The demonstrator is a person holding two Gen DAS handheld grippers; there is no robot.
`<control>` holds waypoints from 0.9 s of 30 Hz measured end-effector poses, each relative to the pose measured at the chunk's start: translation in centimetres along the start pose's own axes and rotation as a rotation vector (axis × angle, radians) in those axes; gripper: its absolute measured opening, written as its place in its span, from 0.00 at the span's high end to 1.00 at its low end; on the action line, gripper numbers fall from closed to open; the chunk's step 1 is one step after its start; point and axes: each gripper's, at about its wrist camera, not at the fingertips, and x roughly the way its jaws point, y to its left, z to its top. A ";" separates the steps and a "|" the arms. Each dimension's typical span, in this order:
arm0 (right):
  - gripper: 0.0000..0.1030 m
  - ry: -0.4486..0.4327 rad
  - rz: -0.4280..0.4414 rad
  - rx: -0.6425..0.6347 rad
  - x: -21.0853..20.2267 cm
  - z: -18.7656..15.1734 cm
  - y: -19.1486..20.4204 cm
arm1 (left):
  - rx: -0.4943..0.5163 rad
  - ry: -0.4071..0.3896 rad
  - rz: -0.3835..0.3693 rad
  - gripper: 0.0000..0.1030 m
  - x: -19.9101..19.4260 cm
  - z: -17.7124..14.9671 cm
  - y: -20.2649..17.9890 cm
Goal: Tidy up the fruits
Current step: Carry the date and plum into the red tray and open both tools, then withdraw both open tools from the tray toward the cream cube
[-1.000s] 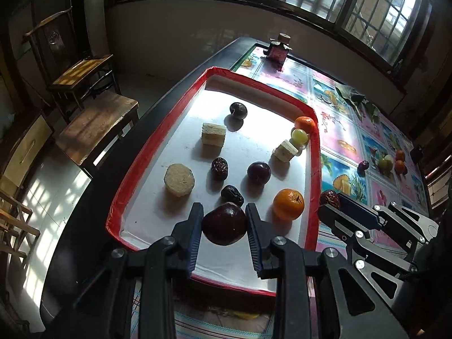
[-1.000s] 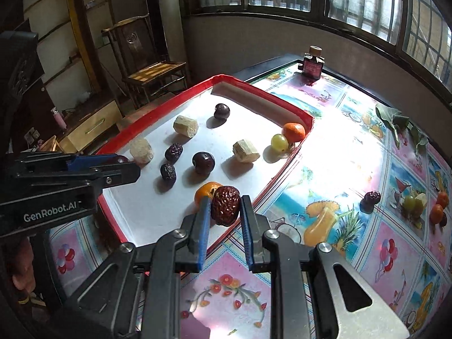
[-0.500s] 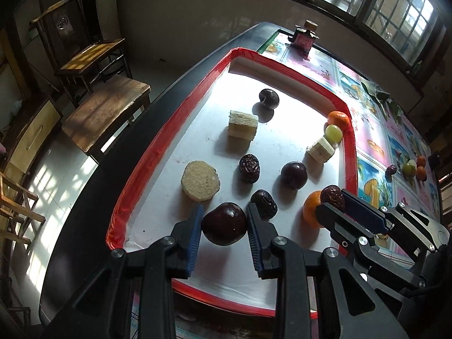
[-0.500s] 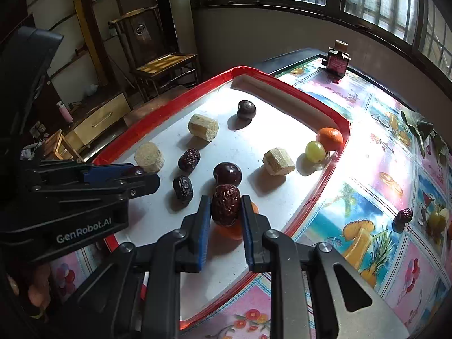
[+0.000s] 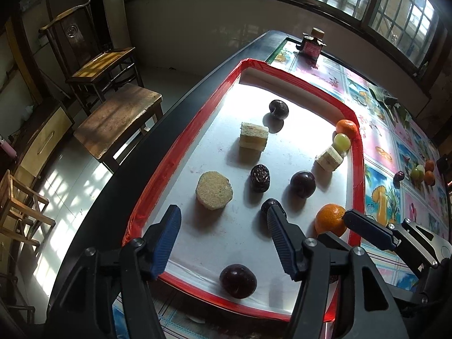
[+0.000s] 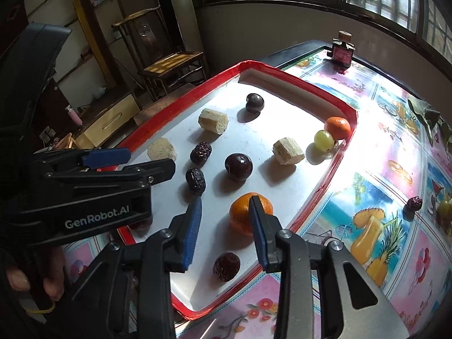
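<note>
A red-rimmed white tray (image 5: 169,166) (image 6: 180,113) holds plums, dates, oranges, a green grape and pale cut chunks. My left gripper (image 5: 221,217) hovers over its near end, jaws opening with nothing between them. A dark plum (image 5: 238,281) lies free on the tray below the fingers, by the near rim. My right gripper (image 6: 225,202) is over the tray's near right corner, jaws also opening and not pressing on anything. A wrinkled red date (image 6: 226,266) lies loose under it, beside an orange (image 6: 243,217) (image 5: 330,219).
A dark bottle (image 5: 312,43) (image 6: 342,50) stands at the table's far end. More small fruit (image 5: 421,172) and a date (image 6: 413,204) lie on the patterned cloth right of the tray. A wooden chair (image 5: 113,65) and stool (image 5: 118,118) stand left of the table.
Both grippers let go. The left one released the plum, which now lies on the tray by the near rim. The right one released the date, now resting beside the orange.
</note>
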 end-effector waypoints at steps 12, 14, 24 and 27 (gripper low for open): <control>0.59 0.005 -0.034 -0.029 -1.1 -0.9 0.9 | 0.026 -0.021 0.039 0.38 -1.1 -1.0 -0.5; 0.58 -0.002 -0.039 -0.028 -1.7 -1.1 0.8 | 0.027 -0.023 0.042 0.38 -1.3 -1.1 -0.7; 0.50 -0.034 -0.065 0.045 -5.2 -4.0 -2.4 | 0.073 -0.026 0.000 0.38 -2.4 -2.8 -5.8; 0.47 -0.038 -0.087 0.079 -6.3 -5.2 -4.7 | 0.109 -0.016 -0.025 0.38 -2.4 -3.2 -8.6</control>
